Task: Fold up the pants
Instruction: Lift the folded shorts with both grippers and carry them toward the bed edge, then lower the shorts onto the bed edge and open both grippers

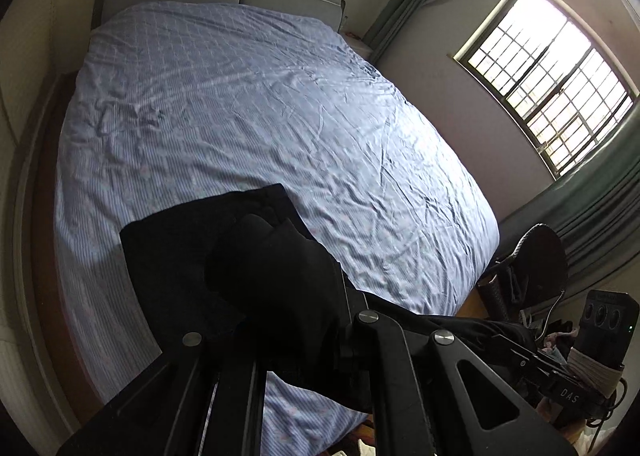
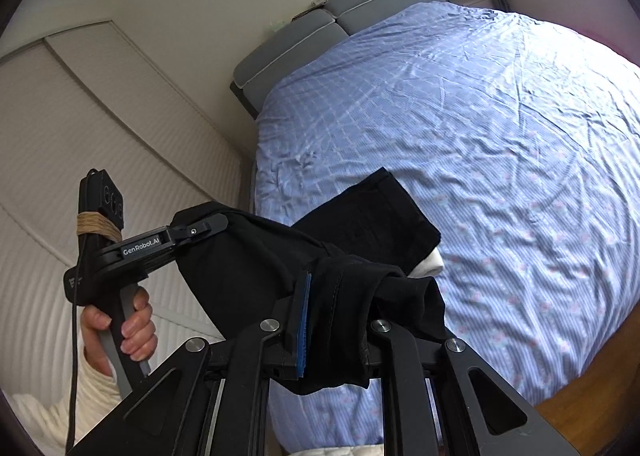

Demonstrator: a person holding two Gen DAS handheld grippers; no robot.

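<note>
Jaws of both grippers [image 2: 332, 320] pinch black pants [image 2: 372, 216] over the bed [image 2: 500, 136].

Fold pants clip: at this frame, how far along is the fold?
Partly done, by the look of it. The black pants already lie doubled on the blue bedspread, one end flat near the bed's foot. In hand: the left claw and right claw are each shut on the other end, holding it raised above the flat part. Left: lay that end down, release, and smooth the stack.
</note>
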